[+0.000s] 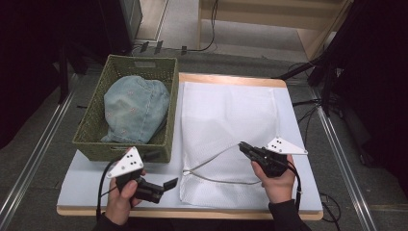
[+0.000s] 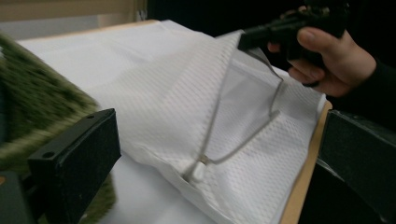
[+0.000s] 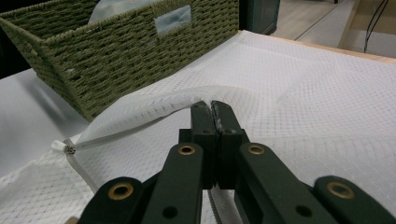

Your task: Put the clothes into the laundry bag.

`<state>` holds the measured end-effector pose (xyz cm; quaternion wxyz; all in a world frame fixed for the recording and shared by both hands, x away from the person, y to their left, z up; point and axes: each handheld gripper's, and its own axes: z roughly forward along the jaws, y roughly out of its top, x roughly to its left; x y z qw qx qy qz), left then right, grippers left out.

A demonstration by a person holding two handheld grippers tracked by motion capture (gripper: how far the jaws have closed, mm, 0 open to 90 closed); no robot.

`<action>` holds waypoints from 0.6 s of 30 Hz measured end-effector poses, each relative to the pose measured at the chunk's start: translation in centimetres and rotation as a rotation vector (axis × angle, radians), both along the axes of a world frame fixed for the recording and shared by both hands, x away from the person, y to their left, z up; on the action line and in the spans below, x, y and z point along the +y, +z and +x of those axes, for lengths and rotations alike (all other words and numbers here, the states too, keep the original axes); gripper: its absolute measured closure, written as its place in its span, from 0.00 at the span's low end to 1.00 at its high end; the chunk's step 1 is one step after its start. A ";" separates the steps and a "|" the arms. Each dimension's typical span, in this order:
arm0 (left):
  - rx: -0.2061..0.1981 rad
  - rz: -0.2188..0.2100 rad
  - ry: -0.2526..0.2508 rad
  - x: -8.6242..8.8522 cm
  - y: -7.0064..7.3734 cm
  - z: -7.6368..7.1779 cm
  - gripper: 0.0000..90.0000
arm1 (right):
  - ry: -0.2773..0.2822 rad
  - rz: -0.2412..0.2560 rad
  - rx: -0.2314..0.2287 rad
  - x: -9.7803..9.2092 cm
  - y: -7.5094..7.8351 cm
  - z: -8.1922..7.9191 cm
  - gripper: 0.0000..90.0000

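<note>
- Left gripper (image 1: pixel 169 183): held in the person's left hand (image 1: pixel 121 204) at the near left of the table (image 1: pixel 86 185), just in front of the basket. Its jaws stand wide apart with nothing between them; in the left gripper view they frame the near edge of the mesh bag.
- Right gripper (image 1: pixel 242 146): held in the person's right hand (image 1: pixel 279 185) at the near right of the table, over the bag. Its jaws are pressed together on the edge of the bag's opening, and that edge is raised off the layer below. In the right gripper view the jaw tips (image 3: pixel 211 108) meet on the white hem.
- Mesh bag (image 1: pixel 226 115): white netted fabric, lying flat along the middle of the table from the near edge toward the far edge. Its near left side touches or lies just beside the basket wall.
- Zip (image 1: pixel 211 161): it runs as a grey loop across the near part of the bag. The zip end (image 2: pixel 198 172) lies at the bag's left edge, near the left gripper.
- Basket (image 1: pixel 91 139): green woven, rectangular, standing on the far left of the table and overhanging its edge.
- Denim garment (image 1: pixel 134 108): pale blue, bunched inside the basket and rising to about its rim.
- Floor (image 1: pixel 43 159): grey, with metal rails on both sides of the table.
</note>
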<state>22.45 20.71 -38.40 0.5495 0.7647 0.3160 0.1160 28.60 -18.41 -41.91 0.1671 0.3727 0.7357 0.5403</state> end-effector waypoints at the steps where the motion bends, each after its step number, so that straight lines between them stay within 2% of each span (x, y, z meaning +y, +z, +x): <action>1: -0.002 0.000 0.007 0.4 0.3 0.2 0.00 | 0.003 -0.005 -0.004 0.1 0.0 0.0 1.00; 5: -0.014 -0.002 0.062 2.4 2.1 1.8 0.00 | 0.011 -0.010 -0.004 0.3 0.0 0.0 1.00; 10: -0.029 -0.004 0.152 4.7 3.5 4.2 0.00 | 0.014 -0.012 -0.003 0.3 -0.1 0.0 1.00; 12: -0.029 -0.005 0.174 5.3 3.8 5.2 0.00 | 0.012 -0.013 -0.002 0.3 0.0 0.0 1.00; 14: -0.024 0.018 0.201 5.8 4.1 6.4 0.00 | 0.013 -0.010 -0.005 0.3 0.0 0.0 1.00; 18: -0.024 0.015 0.219 6.4 4.7 8.2 0.00 | 0.014 -0.008 -0.005 0.3 0.0 0.0 1.00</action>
